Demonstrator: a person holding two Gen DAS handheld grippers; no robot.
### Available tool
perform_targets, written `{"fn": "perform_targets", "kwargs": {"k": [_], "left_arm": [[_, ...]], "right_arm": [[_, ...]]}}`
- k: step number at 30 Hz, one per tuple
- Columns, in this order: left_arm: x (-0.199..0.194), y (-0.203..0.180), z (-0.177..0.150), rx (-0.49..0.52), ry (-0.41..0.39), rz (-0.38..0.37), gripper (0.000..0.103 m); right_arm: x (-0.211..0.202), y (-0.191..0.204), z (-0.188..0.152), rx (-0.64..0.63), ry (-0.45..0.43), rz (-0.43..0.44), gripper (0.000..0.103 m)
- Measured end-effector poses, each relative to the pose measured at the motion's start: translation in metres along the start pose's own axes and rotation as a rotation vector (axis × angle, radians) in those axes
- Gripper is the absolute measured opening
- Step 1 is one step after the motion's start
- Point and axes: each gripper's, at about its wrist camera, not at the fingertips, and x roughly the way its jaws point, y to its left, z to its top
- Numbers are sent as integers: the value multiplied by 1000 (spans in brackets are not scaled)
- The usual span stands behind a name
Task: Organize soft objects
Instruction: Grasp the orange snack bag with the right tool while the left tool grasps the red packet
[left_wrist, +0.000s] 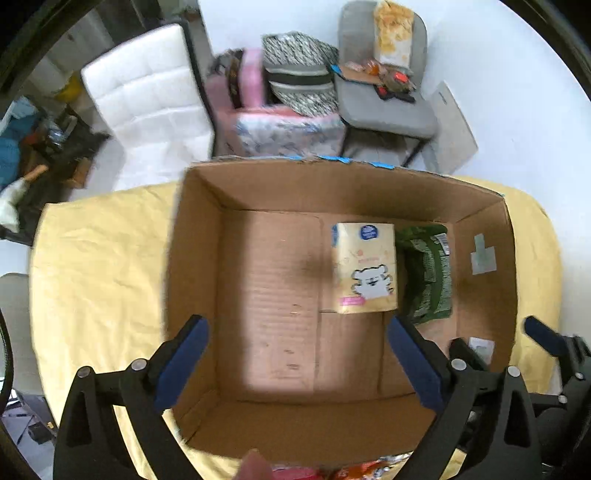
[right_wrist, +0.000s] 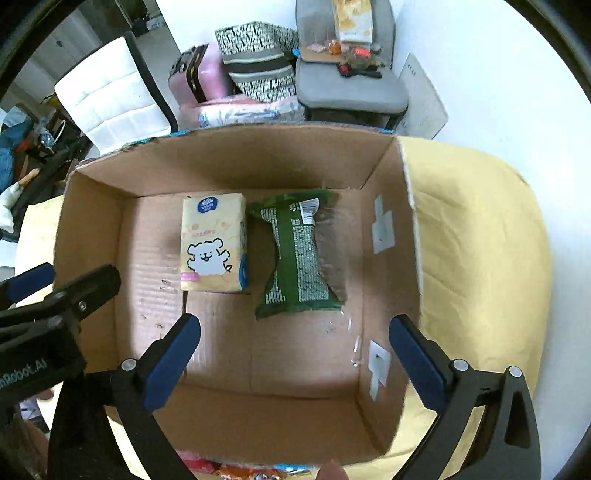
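Left wrist view: looks straight down, fairly near, into cardboard box (left_wrist: 332, 192). Right wrist view: same downward aim, shifted rightward. Shared: box interior (right_wrist: 258, 158).

Showing plain brown across the cardboard box (right_wrist: 236, 162), with strips of blue tape (left_wrist: 332, 158) along its far rim and pale grey-white labels (right_wrist: 382, 225) on one inner wall. Lying inside: a pale yellow tissue pack (right_wrist: 212, 242) bearing a white cartoon bear outlined in black and a round blue logo, beside a dark green snack bag (right_wrist: 295, 258) covered in white print with a barcode. Spreading pale yellow under the box as a tablecloth (right_wrist: 476, 236), and wearing dark blue pads (right_wrist: 171, 363) on black gripper arms.
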Motion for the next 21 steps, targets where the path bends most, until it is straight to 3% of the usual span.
{"fn": "perform_targets", "kwargs": {"k": [9,17,21], "left_arm": [[-51,3,-42,-26,-122,39,99],[-97,5,-85,-29,-179,50,99],[-108,13,-116,-16,-175,46,99]], "right_arm": [[-67,0,-42,-19,-154,-35,103],[-110,-4,-85,-2,-213,11,103],[-122,-8,-112,-6,-183,68,103]]}}
